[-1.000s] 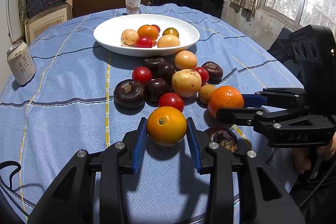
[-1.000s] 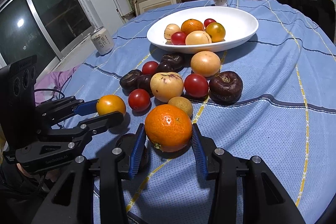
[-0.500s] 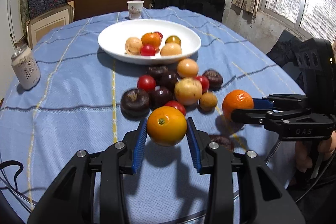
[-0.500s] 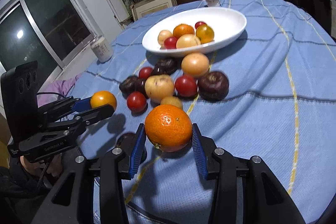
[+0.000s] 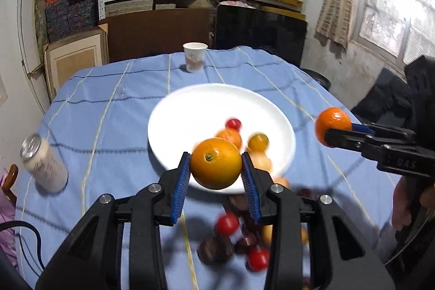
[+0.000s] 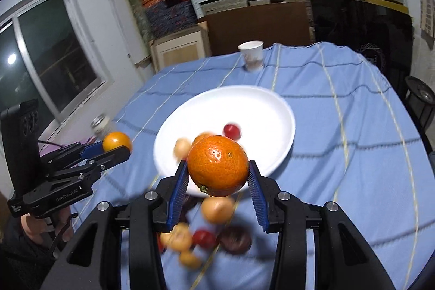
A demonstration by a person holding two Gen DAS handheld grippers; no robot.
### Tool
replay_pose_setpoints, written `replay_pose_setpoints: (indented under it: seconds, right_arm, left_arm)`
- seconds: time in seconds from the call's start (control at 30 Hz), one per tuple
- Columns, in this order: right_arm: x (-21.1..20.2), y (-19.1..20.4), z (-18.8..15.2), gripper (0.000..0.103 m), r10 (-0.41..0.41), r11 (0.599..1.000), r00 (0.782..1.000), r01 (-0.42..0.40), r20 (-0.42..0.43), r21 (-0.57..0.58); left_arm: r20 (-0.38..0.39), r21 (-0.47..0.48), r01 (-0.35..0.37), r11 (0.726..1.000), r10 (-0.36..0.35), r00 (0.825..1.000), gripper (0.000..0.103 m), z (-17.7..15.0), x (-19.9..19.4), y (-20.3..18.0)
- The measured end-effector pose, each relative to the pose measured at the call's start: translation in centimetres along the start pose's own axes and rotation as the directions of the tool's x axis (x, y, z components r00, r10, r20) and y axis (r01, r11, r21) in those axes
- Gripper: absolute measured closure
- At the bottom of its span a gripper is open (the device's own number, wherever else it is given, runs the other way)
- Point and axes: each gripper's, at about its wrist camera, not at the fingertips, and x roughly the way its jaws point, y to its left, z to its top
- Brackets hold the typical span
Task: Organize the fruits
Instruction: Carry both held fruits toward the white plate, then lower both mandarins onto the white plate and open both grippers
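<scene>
Above the near rim of the white bowl (image 5: 174,110), the left gripper (image 5: 215,167) is hovering level, its blue pads clenching a smooth yellow-orange fruit (image 5: 216,163) in mid-air. To its right, the right gripper (image 6: 218,177) is likewise gripping a pebbly orange (image 6: 217,165) over the bowl's near edge. Compared with a second ago, both grippers are sitting much higher and farther forward, and the loose fruits (image 5: 228,224) on the blue tablecloth (image 5: 108,89) are now lying beneath them, blurred.

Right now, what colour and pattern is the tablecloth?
The tablecloth is light blue, crossed by thin yellow and dark blue lines; the right wrist view shows it best.
</scene>
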Motion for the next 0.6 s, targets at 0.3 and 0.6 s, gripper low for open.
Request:
replay_pose_setpoints:
  seconds: [0.3, 0.6]
  right_arm:
    - [8.2, -3.3, 3.6, 0.059, -0.084, 0.995, 0.994, 0.088, -0.075, 0.049]
    - [11.8, -3.7, 4.2, 0.055, -0.116, 0.992, 0.986, 0.121, -0.12, 0.041]
  left_arm:
    - [-0.08, -0.013, -0.073, 0.997, 0.071, 0.994, 0.066, 3.3, 8.4, 1.9]
    - [-0.15, -0.059, -0.109, 0.992, 0.099, 0.984, 0.052, 3.5, 12.8, 4.1]
